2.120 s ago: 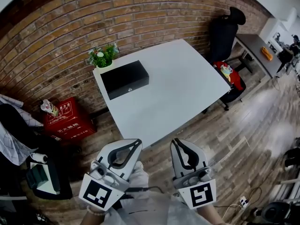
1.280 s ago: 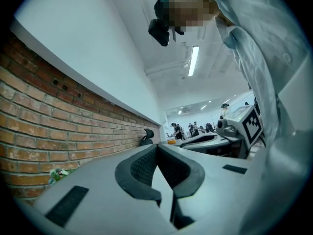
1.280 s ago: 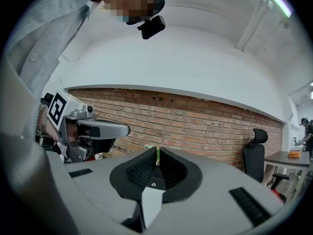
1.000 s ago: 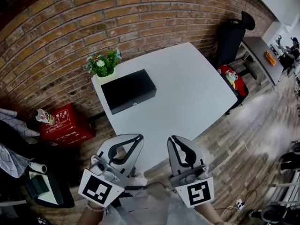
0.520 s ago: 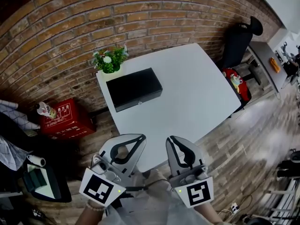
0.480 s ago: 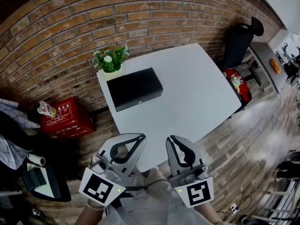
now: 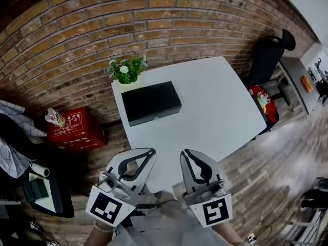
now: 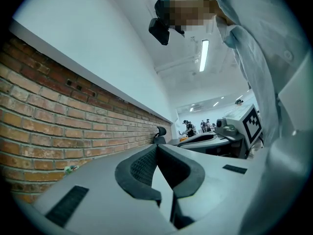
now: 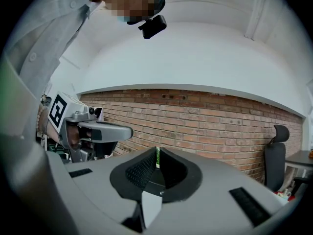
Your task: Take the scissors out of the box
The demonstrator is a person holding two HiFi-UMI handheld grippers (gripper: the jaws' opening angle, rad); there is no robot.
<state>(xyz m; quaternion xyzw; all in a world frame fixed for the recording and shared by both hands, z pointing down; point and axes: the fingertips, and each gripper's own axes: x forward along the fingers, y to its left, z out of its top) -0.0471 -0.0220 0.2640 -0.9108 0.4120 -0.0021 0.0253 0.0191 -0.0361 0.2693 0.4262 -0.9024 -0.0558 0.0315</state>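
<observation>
A closed black box [image 7: 151, 103] lies on the white table [image 7: 205, 122], near its far left corner by the brick wall. No scissors show; the lid hides the inside. Both grippers are held side by side short of the table's near edge, well away from the box. My left gripper [image 7: 151, 151] is shut with nothing in it, its tips meeting in the left gripper view [image 8: 157, 148]. My right gripper [image 7: 183, 153] is also shut and empty, its jaws closed in the right gripper view [image 9: 157, 153]. Each gripper shows in the other's view.
A potted plant [image 7: 126, 69] stands at the table's far left corner behind the box. A red case [image 7: 72, 129] sits on the floor at the left. A black office chair [image 7: 269, 55] and a red bag [image 7: 264, 102] are right of the table. A brick wall [image 7: 154, 19] backs it.
The table and box have drifted slightly right and lower in the head view. Both grippers stay shut and keep their place near the person's body.
</observation>
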